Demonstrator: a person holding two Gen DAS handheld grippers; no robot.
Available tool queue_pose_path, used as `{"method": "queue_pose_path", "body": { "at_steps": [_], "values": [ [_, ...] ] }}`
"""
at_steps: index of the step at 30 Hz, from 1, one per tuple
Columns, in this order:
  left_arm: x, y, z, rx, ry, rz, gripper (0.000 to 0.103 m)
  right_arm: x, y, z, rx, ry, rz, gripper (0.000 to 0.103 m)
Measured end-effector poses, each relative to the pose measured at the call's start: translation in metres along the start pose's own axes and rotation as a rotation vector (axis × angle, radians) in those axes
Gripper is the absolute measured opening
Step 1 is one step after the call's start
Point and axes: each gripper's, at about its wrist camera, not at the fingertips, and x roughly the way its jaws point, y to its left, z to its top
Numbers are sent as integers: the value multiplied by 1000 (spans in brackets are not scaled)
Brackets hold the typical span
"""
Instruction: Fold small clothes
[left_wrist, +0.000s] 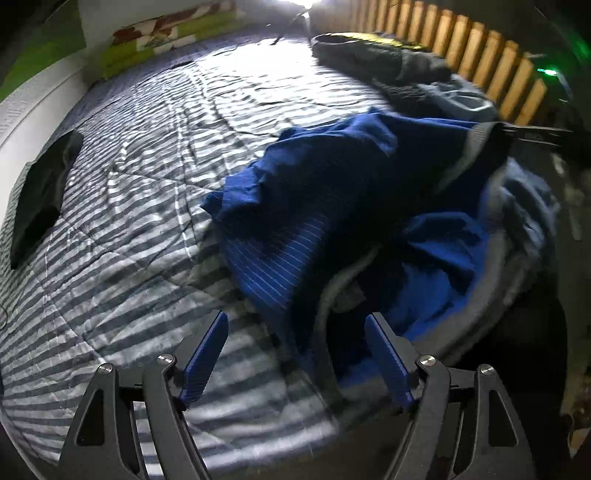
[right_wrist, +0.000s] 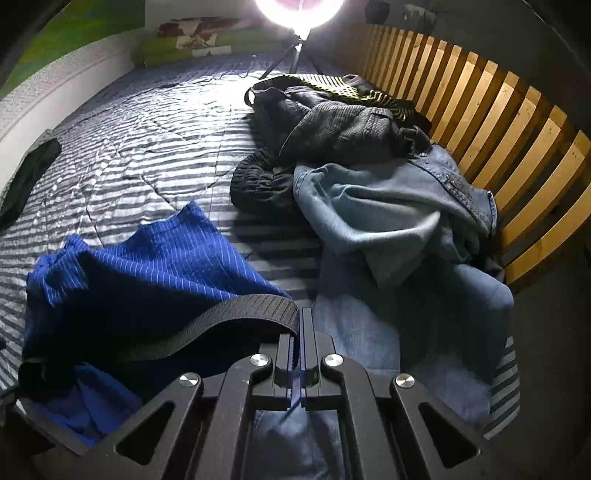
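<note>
Two grippers: our right gripper (right_wrist: 300, 325) pinches the blue shorts' (right_wrist: 147, 266) black waistband (right_wrist: 255, 310); our left gripper (left_wrist: 295, 332) gapes wide, empty, above the striped quilt (left_wrist: 147, 184).

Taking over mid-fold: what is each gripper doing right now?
Left gripper: open, holding nothing.
Right gripper: shut on the blue shorts, pinching their dark waistband.

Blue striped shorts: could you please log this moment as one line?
right gripper: shut on blue striped shorts waistband | left gripper: open, holds nothing | shorts: crumpled on striped bedspread
</note>
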Motion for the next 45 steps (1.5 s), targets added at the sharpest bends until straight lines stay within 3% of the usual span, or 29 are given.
{"method": "queue_pose_path", "body": {
  "at_steps": [2,3,6,11,18,22,24,26,30,34,38,39,41,43,45],
  "values": [
    [11,-2,5,10,18,30,39,0,2,-2,-17,2,1,2],
    [16,-2,6,12,39,44,11,0,4,-2,-23,2,1,2],
    [14,15,12,-32,34,70,5,-5,4,-5,-35,-5,6,2],
    [-39,54,40,-57,-68,117,5,-30,11,5,-48,-47,49,2],
    [-145,119,108,-104,-267,261,4,-121,45,69,-60,-290,71,2],
    [-177,135,100,-97,-296,283,4,-152,57,79,-76,-366,80,2],
    [-160,137,80,-65,-230,282,4,-144,63,67,-100,-329,87,2],
    [-117,128,44,-6,-105,266,4,-118,71,42,-134,-241,100,2],
    [-46,113,-17,16,55,239,4,-51,80,-21,-165,-44,94,2],
    [-8,109,-47,-67,104,192,5,-7,66,-60,-75,91,134,2],
    [2,105,-61,-104,92,178,5,2,55,-66,-46,117,161,2],
    [1,105,-64,-106,83,173,7,-1,56,-66,-60,106,151,2],
    [0,102,-66,-99,70,185,24,-7,59,-64,-73,83,148,2],
    [2,101,-66,-98,60,181,64,-8,48,-59,22,100,218,2],
    [6,95,-64,-86,53,173,66,-3,30,-54,160,114,290,2]
  ]
}}
